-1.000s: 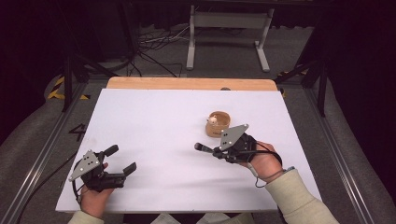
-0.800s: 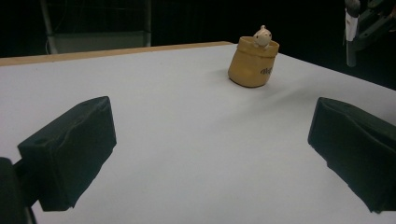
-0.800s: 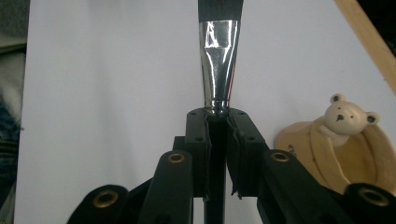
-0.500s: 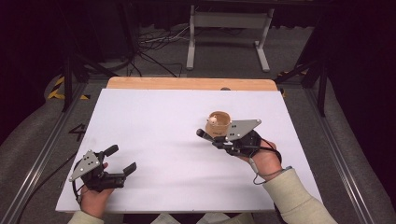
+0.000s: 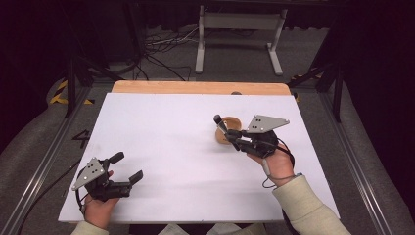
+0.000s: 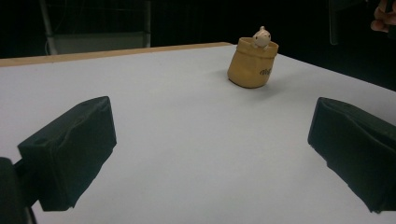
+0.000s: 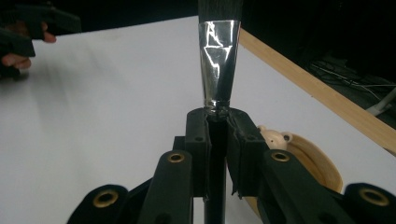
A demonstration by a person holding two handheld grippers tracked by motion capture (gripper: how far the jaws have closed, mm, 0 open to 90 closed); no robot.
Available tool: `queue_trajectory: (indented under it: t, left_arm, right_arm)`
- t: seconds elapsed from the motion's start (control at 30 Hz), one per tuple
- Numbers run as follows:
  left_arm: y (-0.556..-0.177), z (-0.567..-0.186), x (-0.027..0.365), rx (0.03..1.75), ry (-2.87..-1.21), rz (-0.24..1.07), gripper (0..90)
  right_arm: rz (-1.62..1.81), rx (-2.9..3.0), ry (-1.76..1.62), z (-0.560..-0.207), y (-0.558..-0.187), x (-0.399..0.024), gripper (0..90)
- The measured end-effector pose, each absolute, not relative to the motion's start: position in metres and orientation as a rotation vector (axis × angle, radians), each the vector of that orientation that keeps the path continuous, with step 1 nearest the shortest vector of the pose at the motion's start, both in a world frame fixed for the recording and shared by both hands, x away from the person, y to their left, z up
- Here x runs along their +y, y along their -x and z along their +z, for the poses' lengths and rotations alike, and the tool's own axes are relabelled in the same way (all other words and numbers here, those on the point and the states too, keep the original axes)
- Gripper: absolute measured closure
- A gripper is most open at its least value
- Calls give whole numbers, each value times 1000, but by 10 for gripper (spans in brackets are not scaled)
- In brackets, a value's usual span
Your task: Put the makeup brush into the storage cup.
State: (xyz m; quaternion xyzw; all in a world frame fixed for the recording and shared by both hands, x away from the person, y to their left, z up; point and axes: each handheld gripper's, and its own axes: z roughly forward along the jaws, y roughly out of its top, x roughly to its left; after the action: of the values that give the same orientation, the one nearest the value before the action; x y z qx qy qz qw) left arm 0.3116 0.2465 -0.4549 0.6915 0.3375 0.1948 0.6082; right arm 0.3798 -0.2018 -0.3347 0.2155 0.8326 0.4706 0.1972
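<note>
Right gripper: jaws pinching brush handle just below silver ferrule; bristles up, over the pot.
Left gripper: jaws spread wide, empty, low over near left of white worktop.
Pot: tan, small cream figure inside, on worktop right of centre, just beside right gripper.

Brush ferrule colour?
Shiny silver ferrule, with black bristles above it; clearest in the right gripper view.
</note>
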Motion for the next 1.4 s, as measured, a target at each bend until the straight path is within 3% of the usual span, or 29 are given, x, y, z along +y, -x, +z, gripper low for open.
queue_trajectory:
  t: [1.4]
  left_arm:
    - [-312, -455, 247, 779, -1601, 442, 17]
  right_arm:
    - [1500, 1989, -772, -356, -422, -213, 792]
